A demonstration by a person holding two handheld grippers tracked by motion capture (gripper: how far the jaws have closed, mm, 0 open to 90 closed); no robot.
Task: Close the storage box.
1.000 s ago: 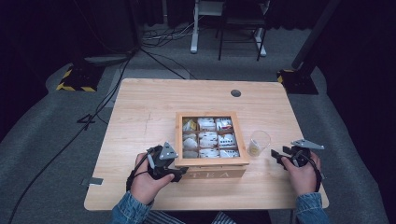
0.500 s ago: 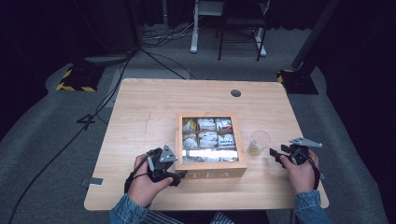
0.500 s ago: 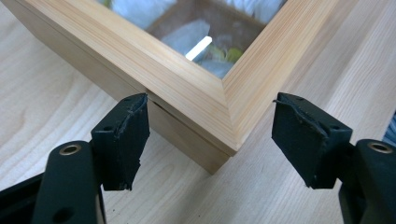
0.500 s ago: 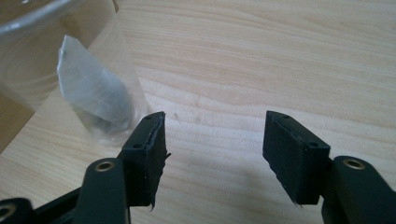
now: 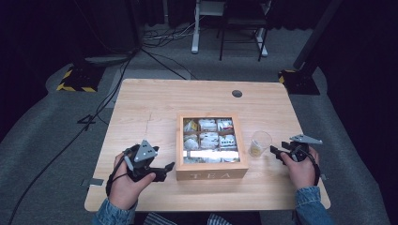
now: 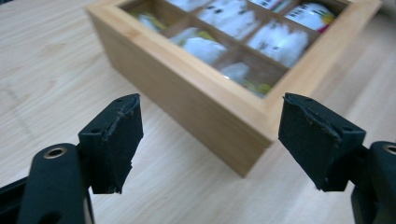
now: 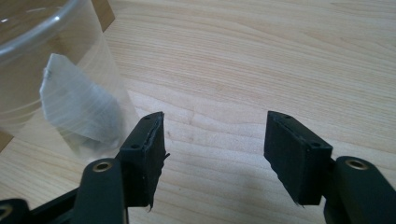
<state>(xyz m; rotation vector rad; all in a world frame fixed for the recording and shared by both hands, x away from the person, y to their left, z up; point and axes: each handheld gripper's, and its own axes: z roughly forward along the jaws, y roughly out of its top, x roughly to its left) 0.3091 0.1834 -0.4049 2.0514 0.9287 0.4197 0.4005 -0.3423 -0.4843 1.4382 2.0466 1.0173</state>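
- Where the pale rectangular wooden table (image 5: 155, 108) runs toward its far edge, the top lies bare as far as a small round dark grommet hole (image 5: 237, 93); open board also spreads left of the box out to the left edge, and a strip of bare wood lies between box and near edge
- Square bamboo tea box with a clear window lid (image 5: 211, 174) stands right of the table's middle, its front wall close to the near edge; lid down; nine compartments in three rows show through the pane, each holding white and yellow paper sachets (image 5: 209, 139); glare lies across the front row
- Front wall of the box bears the word "TEA" in pale capitals; print on the sachets is too small to read
- Clear plastic cup (image 5: 259, 143) stands upright just right of the box, apart from it; a pale tea bag (image 7: 79, 109) lies inside against its wall
- Left black two-jaw gripper (image 5: 168, 166) sits at the box's near left corner; jaws have just been opening and stand released, nothing between them, the corner ahead of them in the left gripper view
- Right black two-jaw gripper (image 5: 274, 152) rests just right of the cup; jaws apart and released, bare wood between them; one jaw tip near the cup wall, contact not discernible
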